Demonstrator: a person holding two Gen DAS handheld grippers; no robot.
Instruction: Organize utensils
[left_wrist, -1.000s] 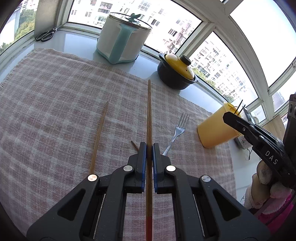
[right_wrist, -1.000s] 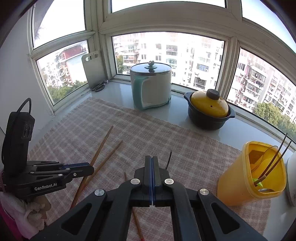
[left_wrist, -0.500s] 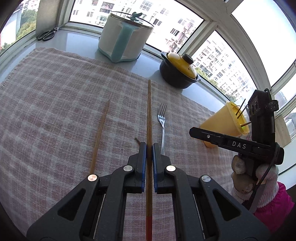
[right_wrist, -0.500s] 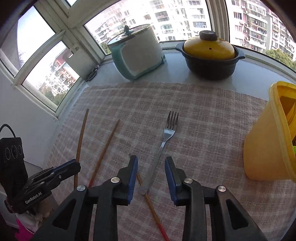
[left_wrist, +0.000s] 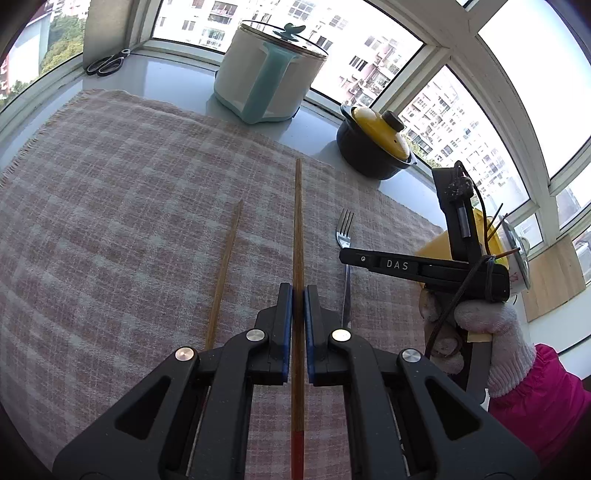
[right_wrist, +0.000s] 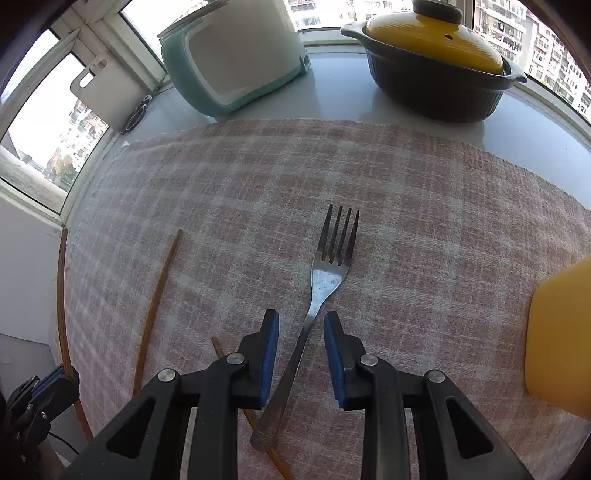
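Left tongs (left_wrist: 298, 295) are clenched on a long wooden chopstick (left_wrist: 297, 229), its red-tipped end trailing back between the arms and its far end reaching out over the checked cloth (left_wrist: 122, 192). Right tongs (right_wrist: 301, 325) are parted, their jaws having just been narrowing, and they straddle the handle of the fork (right_wrist: 328, 273) without the blue pads (right_wrist: 272, 334) pressing on it. That fork lies flat on the cloth, tines pointing toward the windows.

Beside the held chopstick, to its left in the left wrist view, a second chopstick (left_wrist: 224, 273) lies loose on the cloth. A third chopstick (right_wrist: 243, 402) passes under the fork's handle end (its full length is hidden by the right tongs), so the two cross just where the tongs stand.

At the cloth's right edge stands the yellow utensil holder (right_wrist: 557, 332), with sticks poking from its top in the left wrist view. On the bare desk (right_wrist: 332, 92) behind the cloth stand a white and teal cooker (left_wrist: 269, 74) and a dark pot with a yellow lid (left_wrist: 376, 144), well apart from the utensils. Scissors (left_wrist: 107, 64) rest in the far left corner by the window. A gloved hand (left_wrist: 480, 332) with a pink sleeve grips the right tool.
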